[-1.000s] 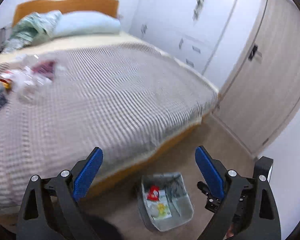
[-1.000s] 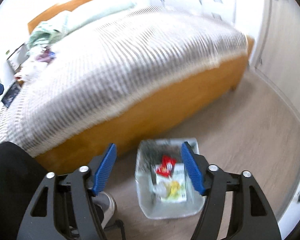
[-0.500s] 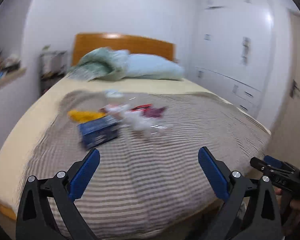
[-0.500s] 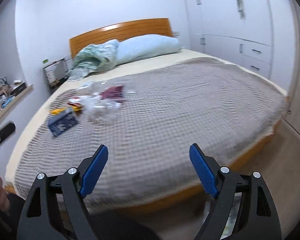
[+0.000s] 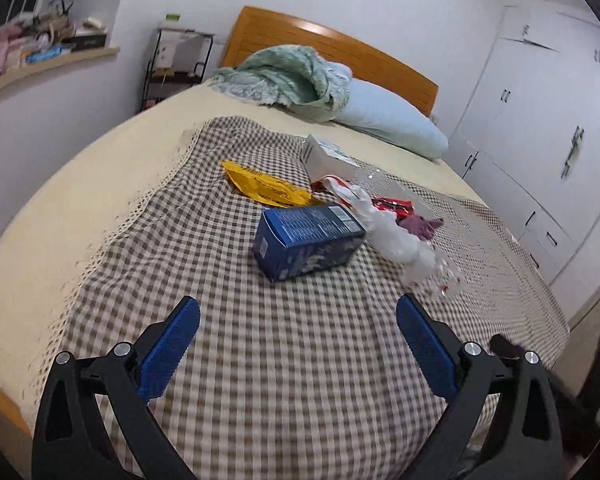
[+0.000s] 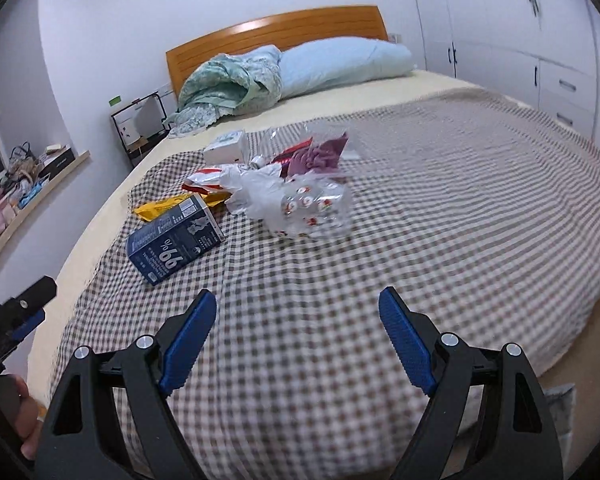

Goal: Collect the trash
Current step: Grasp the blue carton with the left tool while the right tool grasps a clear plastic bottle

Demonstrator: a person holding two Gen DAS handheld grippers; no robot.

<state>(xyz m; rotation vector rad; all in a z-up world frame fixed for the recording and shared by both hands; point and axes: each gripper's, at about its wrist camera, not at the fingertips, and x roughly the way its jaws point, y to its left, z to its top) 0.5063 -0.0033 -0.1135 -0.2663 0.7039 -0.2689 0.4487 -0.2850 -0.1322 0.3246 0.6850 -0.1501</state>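
Nearest to the cameras, the left gripper (image 5: pixel 298 326) and the right gripper (image 6: pixel 297 318) both stood wide open above the checked blanket (image 5: pixel 300 360) on the bed (image 5: pixel 100 168), with nothing between their blue pads. The left gripper also showed at the left edge of the right wrist view, with part of a hand (image 6: pixel 24 420) on it.

Farther on, in the middle of the blanket, the trash lay in a loose group. A blue box (image 5: pixel 306 236) lay on its side and was the closest piece to the left gripper. Just beside it was a crumpled white plastic bag (image 5: pixel 392 236), and a clear wrapper with red marks (image 6: pixel 316 210) lay against that bag. Behind the box lay a yellow bag (image 5: pixel 264 186), a red wrapper (image 5: pixel 394 208) and something purple (image 6: pixel 320 156). A white box (image 5: pixel 324 156) lay a little farther back.

At the far end were a green blanket (image 5: pixel 288 76), a pale blue pillow (image 5: pixel 388 120) and the wooden headboard (image 5: pixel 332 46).
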